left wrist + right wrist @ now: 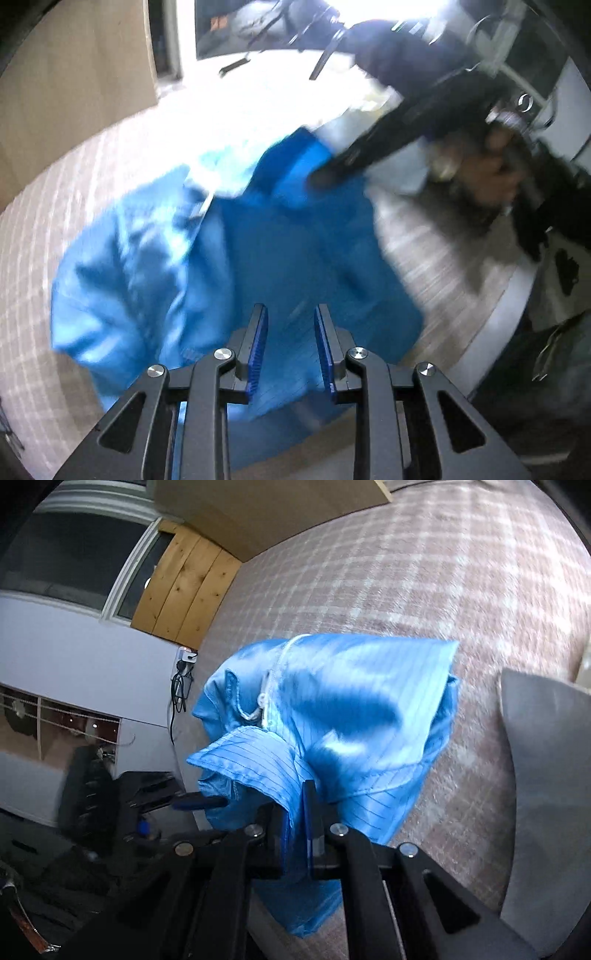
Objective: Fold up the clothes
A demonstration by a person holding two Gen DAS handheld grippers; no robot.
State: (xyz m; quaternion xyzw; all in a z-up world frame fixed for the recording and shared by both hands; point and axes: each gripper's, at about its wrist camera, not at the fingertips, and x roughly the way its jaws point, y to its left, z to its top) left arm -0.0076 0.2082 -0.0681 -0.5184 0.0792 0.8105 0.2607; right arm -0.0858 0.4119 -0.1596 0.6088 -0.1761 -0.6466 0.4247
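We are only part way through folding the blue garment. It is bunched up and wrinkly, not a flat, neat stack, so we think most of the folding is still left to do. It sits on the checked bed cover, with one part lifted off it. Our right gripper has its jaws nearly shut and pinches a striped edge of the blue cloth between them, so that edge hangs up in the air. Our left gripper has its jaws a little way apart, with blue cloth showing in the gap. We cannot tell if the pads really press on the cloth or if it just lies under them. The left view is blurry, but it shows things the right view does not: the right gripper coming in from the side, a hand holding it, and the bright far end of the bed with dark things piled there. The right view is sharper. It shows the white zipper running down the garment, the fine stripes in the cloth, a grey pillow beside it, the wooden boards by the window, and a plug with wires on the wall. It also shows the left gripper low at the side, just by the cloth.
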